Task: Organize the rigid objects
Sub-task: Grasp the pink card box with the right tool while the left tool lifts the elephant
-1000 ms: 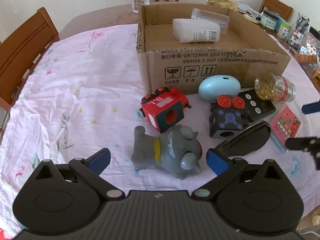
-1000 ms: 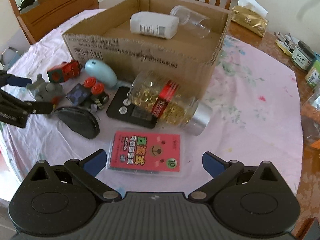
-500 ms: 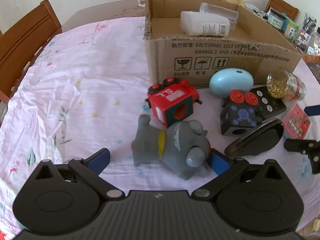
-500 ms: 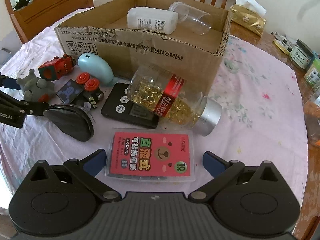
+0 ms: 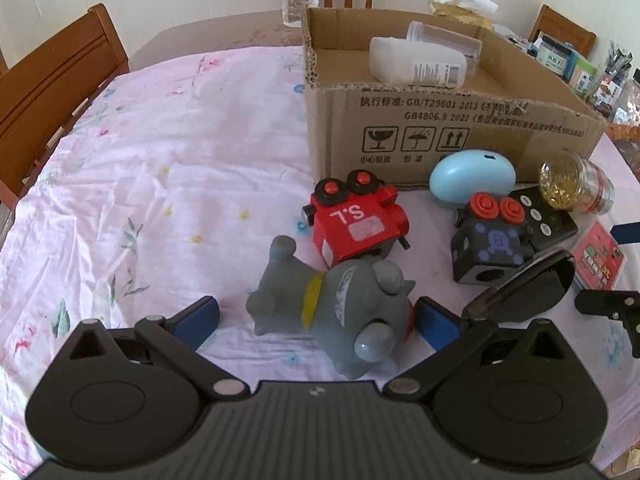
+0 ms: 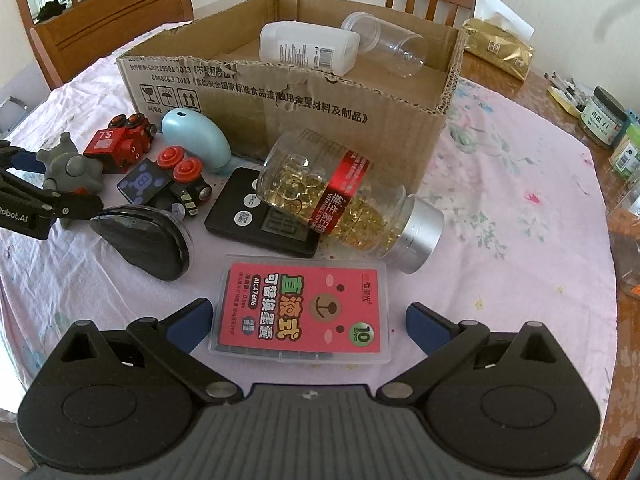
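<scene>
On the pink-clothed table [image 5: 160, 160], your left tongs [image 5: 316, 318] stood spread around the grey toy [image 5: 332, 308] beside the cardboard box [image 5: 440, 128]; your right tongs [image 6: 306, 320] gaped, flanking the red card case [image 6: 304, 312].

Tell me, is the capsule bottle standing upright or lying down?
Lying down. The capsule bottle rests on its side, silver cap pointing sideways, partly on the black timer.

Two toy trains [image 6: 122, 142] [image 6: 168, 188], two bottles [image 6: 308, 46] [image 6: 344, 200] — one cardboard box [image 6: 360, 120].
</scene>
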`<state>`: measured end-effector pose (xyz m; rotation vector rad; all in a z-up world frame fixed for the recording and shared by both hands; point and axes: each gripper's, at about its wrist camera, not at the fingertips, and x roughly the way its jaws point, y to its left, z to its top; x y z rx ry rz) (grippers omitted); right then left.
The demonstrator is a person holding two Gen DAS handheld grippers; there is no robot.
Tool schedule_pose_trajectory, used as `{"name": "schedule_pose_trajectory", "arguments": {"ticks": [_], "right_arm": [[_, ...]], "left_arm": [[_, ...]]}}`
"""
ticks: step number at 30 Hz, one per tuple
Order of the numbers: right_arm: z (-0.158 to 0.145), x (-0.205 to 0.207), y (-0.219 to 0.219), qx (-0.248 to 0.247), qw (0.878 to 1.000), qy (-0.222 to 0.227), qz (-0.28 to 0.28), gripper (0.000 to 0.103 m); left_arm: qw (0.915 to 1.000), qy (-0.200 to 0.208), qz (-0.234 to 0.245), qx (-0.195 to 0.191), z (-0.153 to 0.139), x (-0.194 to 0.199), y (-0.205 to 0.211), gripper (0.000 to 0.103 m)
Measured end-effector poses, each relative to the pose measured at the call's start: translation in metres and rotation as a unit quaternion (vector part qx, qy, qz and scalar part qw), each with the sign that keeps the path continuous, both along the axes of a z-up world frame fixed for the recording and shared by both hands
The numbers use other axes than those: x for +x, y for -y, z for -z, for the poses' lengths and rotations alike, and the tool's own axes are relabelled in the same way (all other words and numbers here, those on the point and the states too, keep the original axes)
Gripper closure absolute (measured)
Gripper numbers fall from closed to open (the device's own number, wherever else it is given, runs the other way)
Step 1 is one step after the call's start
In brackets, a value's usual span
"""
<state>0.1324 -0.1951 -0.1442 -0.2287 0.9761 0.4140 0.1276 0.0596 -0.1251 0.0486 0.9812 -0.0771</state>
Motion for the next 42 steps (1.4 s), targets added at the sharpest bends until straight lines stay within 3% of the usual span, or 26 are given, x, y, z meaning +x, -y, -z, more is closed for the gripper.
{"name": "schedule_pose_trajectory", "arguments": {"ticks": [9, 13, 24, 32, 36, 42], "right_arm": [[0.0, -0.004, -0.008, 0.003, 1.0, 0.008, -0.001, 0.0], [-0.001, -0.003, -0.008, 0.003, 1.0, 0.006, -0.004, 0.0], [0.0, -0.003, -0.007, 0.003, 1.0, 0.006, -0.006, 0.0], [-0.002, 0.002, -0.01, -0.004, 1.0, -0.01, -0.001, 0.0], [-0.005, 0.002, -0.01, -0.005, 1.0, -0.009, 0.001, 0.009], [-0.007, 0.004, -0.01, -0.011, 1.0, -0.023, 0.001, 0.01]], "left_arm": [[0.9999, 0.011, -0.003, 0.001, 0.001, -0.004, 0.001, 0.0], [0.9991, 0.019, 0.017, 0.033, -0.003, -0.005, 0.009, 0.001], [0.9976, 0.018, 0.056, 0.034, -0.009, -0.004, 0.012, 0.022], [0.9969, 0.014, 0.07, 0.03, -0.013, -0.003, 0.012, 0.028], [0.9969, 0.012, 0.073, 0.028, -0.014, -0.001, 0.011, 0.029], [0.9961, 0.008, 0.084, 0.027, -0.015, 0.0, 0.01, 0.03]]}}
